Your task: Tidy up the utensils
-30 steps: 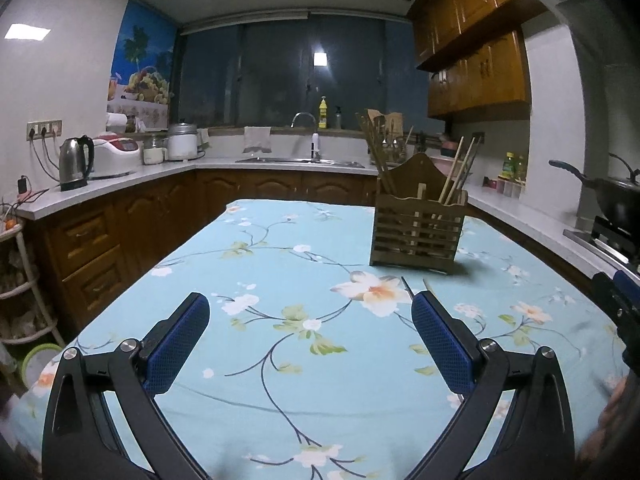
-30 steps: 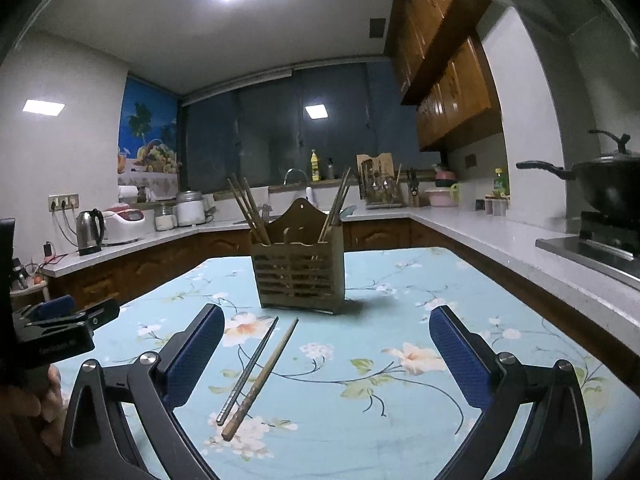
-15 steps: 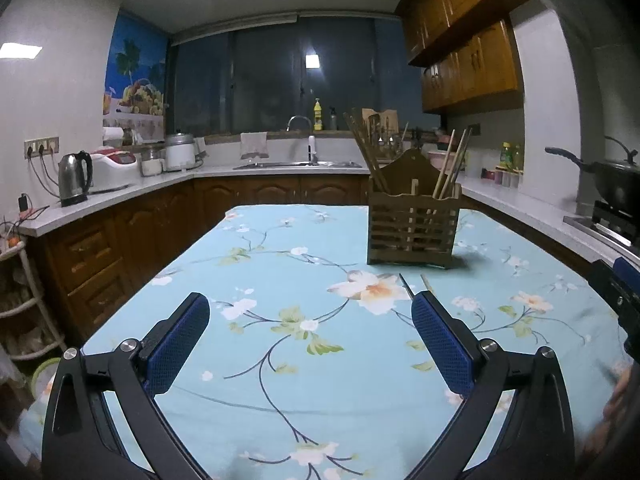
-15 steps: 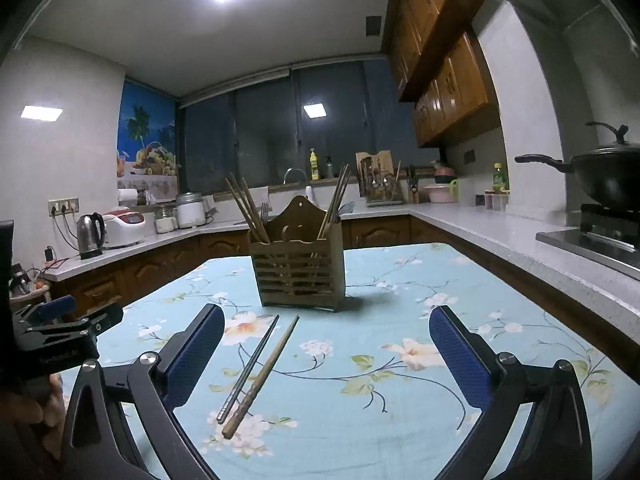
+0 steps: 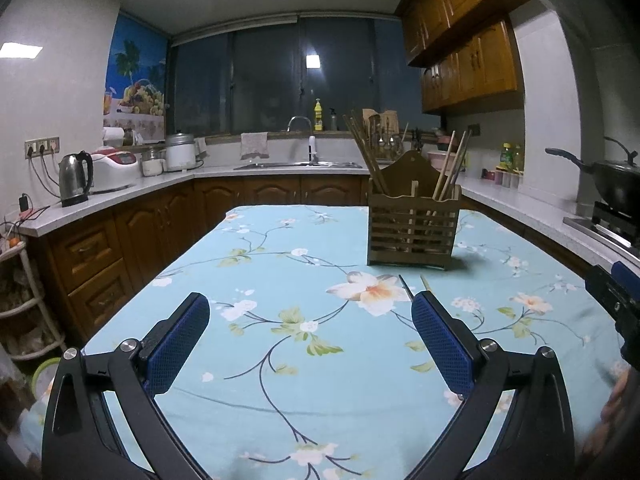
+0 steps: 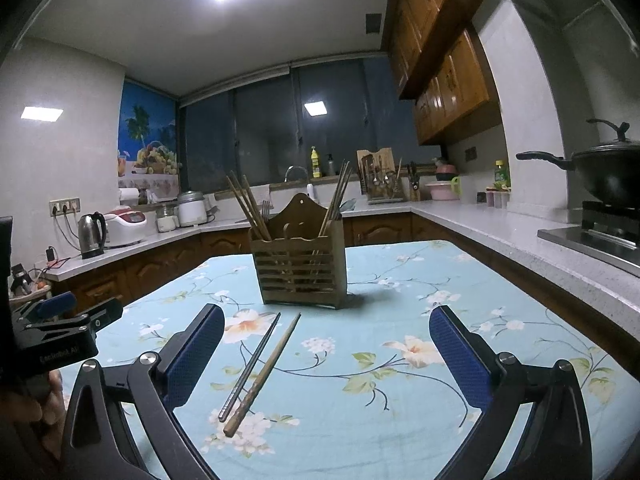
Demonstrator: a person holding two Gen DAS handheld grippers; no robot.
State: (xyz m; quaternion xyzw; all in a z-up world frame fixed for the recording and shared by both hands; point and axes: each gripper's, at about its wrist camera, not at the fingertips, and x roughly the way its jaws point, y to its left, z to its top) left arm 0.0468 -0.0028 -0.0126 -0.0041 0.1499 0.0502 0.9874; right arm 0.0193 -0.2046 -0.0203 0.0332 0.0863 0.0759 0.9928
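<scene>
Right now both claws hover over the surface (image 6: 500,280) with nothing in them. The right claw (image 6: 326,350) has its blue, cross-hatched pads spread wide apart, and the left claw (image 5: 310,338) stands just as open. Neither touches anything.

Two chopsticks lie loose on the flowered cloth just in front of the wooden holder (image 6: 300,268). The darker chopstick (image 6: 250,368) is thin, smooth and looks like metal; the wooden chopstick (image 6: 264,374) beside it is thicker, brown and tapers toward the holder. They run nearly parallel, tips pointing at the holder and close together at their butt ends, though I cannot tell whether they touch. They sit in front of the right claw's gap, toward its left pad, so that claw seems the one lined up to pick them up. From the left wrist view only their tips (image 5: 414,284) show, just in front of the holder.

The holder is a slatted box with an arched back board, standing upright on the cloth. More chopsticks already lean out of its left and right compartments, fanning outward because the slots are wide. The job looks partly done: these two are what I can see left out.

Thin round sticks lying flat on soft cloth may roll or slip under a pinch.
</scene>
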